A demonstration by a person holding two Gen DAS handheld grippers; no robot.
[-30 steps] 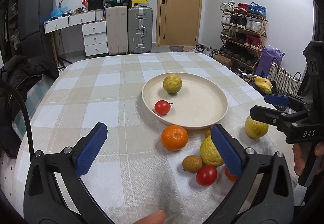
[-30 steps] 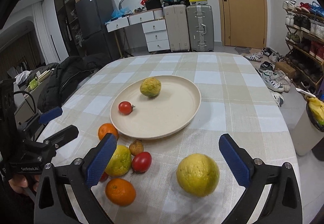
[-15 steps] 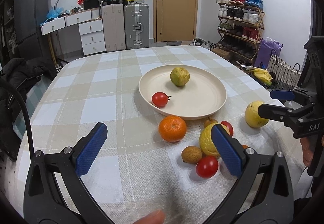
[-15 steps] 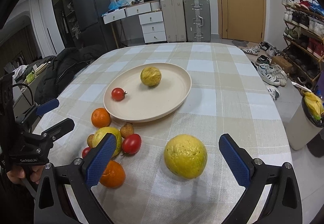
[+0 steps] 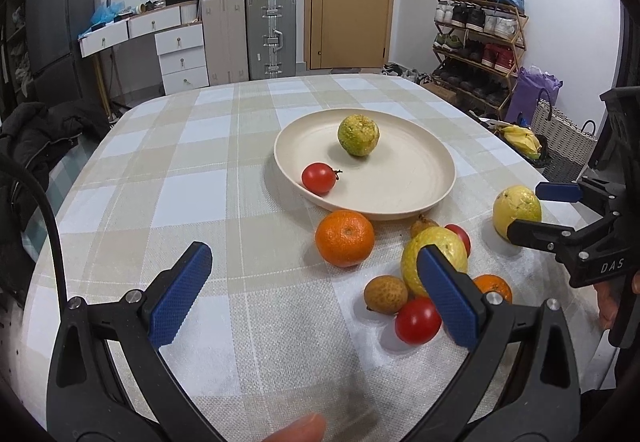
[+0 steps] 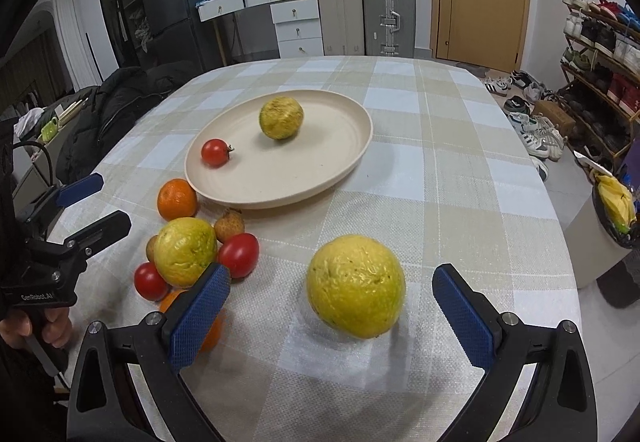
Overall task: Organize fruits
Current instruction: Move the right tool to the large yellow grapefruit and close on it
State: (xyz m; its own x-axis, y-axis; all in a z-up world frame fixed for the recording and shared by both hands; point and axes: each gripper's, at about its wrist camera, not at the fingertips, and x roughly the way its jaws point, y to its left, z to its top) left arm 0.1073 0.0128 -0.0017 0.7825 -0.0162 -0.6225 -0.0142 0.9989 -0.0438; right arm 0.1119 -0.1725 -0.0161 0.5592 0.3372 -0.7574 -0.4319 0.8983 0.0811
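- The table [image 5: 168, 170], under a checked beige and white cloth, carries all the fruit.
- The cream plate [image 6: 320, 158] sits mid-table and holds a yellow-green citrus fruit [image 6: 281, 118] and a tomato [image 6: 215, 152], well apart from each other.
- The left gripper [image 5: 312, 290] hovers over the near edge of the table, jaws wide apart and empty.
- The right gripper [image 6: 330, 312] has its jaws wide apart on either side of the big yellow fruit [image 6: 356, 286], gripping nothing; that fruit lies alone on the cloth.
- A cluster just beside the plate's near rim: an orange [image 5: 345, 238], a second yellow fruit [image 5: 434, 254], a brown lychee [image 5: 386, 295], and a red tomato [image 5: 418, 321], packed close together.
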